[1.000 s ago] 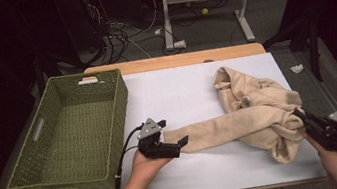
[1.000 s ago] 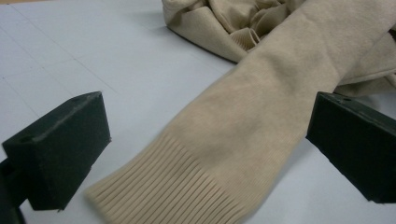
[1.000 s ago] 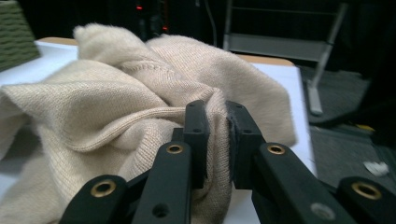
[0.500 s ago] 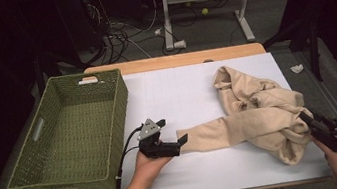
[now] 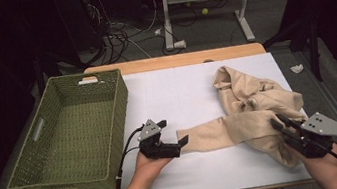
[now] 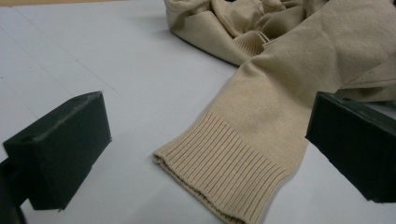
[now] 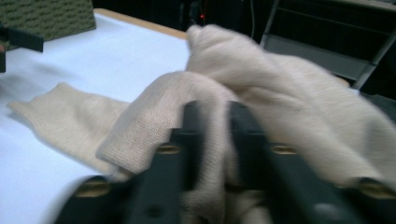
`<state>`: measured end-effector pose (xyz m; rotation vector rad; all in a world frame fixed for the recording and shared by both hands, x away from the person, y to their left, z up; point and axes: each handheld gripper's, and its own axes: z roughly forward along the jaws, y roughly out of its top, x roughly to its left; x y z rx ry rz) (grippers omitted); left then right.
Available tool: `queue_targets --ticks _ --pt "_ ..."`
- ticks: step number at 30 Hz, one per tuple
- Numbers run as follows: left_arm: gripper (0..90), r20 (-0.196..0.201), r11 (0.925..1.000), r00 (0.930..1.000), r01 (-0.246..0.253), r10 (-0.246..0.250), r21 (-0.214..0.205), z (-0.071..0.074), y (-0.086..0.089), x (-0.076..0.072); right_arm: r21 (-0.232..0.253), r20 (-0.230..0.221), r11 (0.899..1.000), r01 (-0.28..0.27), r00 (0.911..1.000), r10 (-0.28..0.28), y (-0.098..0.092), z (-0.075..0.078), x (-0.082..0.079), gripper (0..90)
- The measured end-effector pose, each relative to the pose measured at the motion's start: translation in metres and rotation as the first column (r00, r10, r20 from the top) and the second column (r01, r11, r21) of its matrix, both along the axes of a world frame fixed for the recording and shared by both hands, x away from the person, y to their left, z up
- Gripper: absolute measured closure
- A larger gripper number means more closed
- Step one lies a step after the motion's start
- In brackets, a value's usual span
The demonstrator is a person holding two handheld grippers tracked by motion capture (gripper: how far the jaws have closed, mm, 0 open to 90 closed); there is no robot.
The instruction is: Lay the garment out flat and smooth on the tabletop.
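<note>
I take the sweater (image 5: pixel 255 112) as my landmark: a beige knit lying crumpled on the white counter (image 5: pixel 181 92), with one sleeve (image 5: pixel 213 136) stretched out flat from the heap toward my left side. My left hand-held gripper (image 5: pixel 177 149) rests on the counter right at the end of that sleeve, its jaws spread wide and pressing on nothing. In the left gripper view the ribbed cuff (image 6: pixel 229 172) lies flat between the two black jaws, with bare white counter showing on either side of it (so the cuff sits inside the opening but is not gripped). My right hand-held gripper (image 5: pixel 282 125) is at the near edge of the crumpled heap, on the side away from the sleeve's cuff. Its jaws have just been closing, and in the right gripper view they stand nearly pressed together with a fold of the beige knit (image 7: pixel 217 135) pinched in the narrow gap between them; that view is blurred, so I cannot tell which part of the sweater the fold belongs to. The green woven basket (image 5: pixel 69 134) stands on the counter well apart from the sweater, beyond my left hand (image 5: pixel 149 165), on the far side from the heap.
</note>
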<state>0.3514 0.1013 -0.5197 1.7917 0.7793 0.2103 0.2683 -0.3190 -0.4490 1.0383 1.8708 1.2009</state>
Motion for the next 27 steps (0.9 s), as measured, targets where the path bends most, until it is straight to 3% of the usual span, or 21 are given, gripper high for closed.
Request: queue_targets --ticks 2,3,6,7,8,10,11,12,13,15,16,17,20,22,25,27 --pt "0.0 0.0 1.0 1.0 0.002 -0.002 0.001 0.0 0.0 0.0 0.017 0.054 0.999 0.042 0.9976 -0.043 -0.011 0.009 -0.006 84.1" --pt "0.0 0.0 1.0 1.0 0.002 -0.002 0.0 0.0 0.0 0.0 0.037 0.088 0.995 0.088 0.992 -0.091 -0.022 0.014 -0.01 84.1" --pt "0.0 0.001 1.0 1.0 0.004 -0.004 0.001 0.0 0.0 0.0 0.116 0.14 0.968 0.222 0.9614 -0.237 -0.055 0.02 -0.017 84.1" --pt "0.0 0.0 1.0 1.0 0.004 -0.004 0.0 0.0 0.0 0.0 0.119 0.148 0.954 0.275 0.945 -0.291 -0.067 0.02 -0.019 84.1" --pt "0.0 0.0 1.0 1.0 0.004 -0.004 -0.001 0.0 0.0 0.0 0.123 0.137 0.946 0.301 0.9385 -0.317 -0.075 0.017 -0.019 84.1" --pt "0.0 -0.002 1.0 1.0 0.003 -0.003 -0.002 0.0 0.0 0.0 0.131 0.074 0.94 0.315 0.9426 -0.326 -0.085 0.007 -0.015 82.8" --pt "0.0 -0.002 1.0 1.0 0.003 -0.003 -0.002 0.0 0.0 0.0 0.134 0.021 0.946 0.295 0.9535 -0.301 -0.086 0.0 -0.011 76.7" --pt "0.0 -0.002 1.0 1.0 0.002 -0.002 -0.003 0.0 0.0 0.0 0.146 -0.019 0.952 0.269 0.963 -0.269 -0.086 -0.006 -0.007 61.8" --pt "0.0 -0.003 1.0 1.0 0.001 -0.001 -0.004 0.0 0.0 0.0 0.146 -0.019 0.952 0.269 0.963 -0.269 -0.086 -0.006 -0.007 61.8" --pt "0.0 -0.004 1.0 1.0 0.001 -0.001 -0.005 0.0 0.0 0.0 0.192 -0.092 0.956 0.223 0.9735 -0.209 -0.082 -0.014 0.002 33.1" --pt "0.0 -0.004 1.0 1.0 0.002 -0.002 -0.004 0.0 0.0 0.0 0.214 -0.138 0.956 0.199 0.9754 -0.172 -0.08 -0.019 0.007 23.1" --pt "0.0 -0.004 1.0 1.0 0.003 -0.003 -0.004 0.0 0.0 0.0 0.21 -0.17 0.958 0.194 0.9725 -0.159 -0.077 -0.022 0.011 16.1" --pt "0.0 -0.002 1.0 1.0 0.003 -0.003 -0.001 0.0 0.0 0.0 0.171 -0.255 0.969 0.18 0.9577 -0.133 -0.072 -0.032 0.02 10.4" --pt "0.0 -0.001 1.0 1.0 0.004 -0.004 0.003 0.0 0.0 0.0 0.149 -0.322 0.976 0.157 0.9411 -0.102 -0.068 -0.039 0.027 9.7" --pt "0.0 0.001 0.9999 1.0 0.005 -0.005 0.009 0.0 -0.001 -0.001 0.155 -0.414 0.98 0.125 0.9091 -0.051 -0.061 -0.048 0.039 14.7" --pt "0.0 0.002 0.9999 1.0 0.004 -0.004 0.011 0.0 -0.001 -0.001 0.151 -0.426 0.983 0.104 0.9042 -0.03 -0.052 -0.051 0.047 25.3"
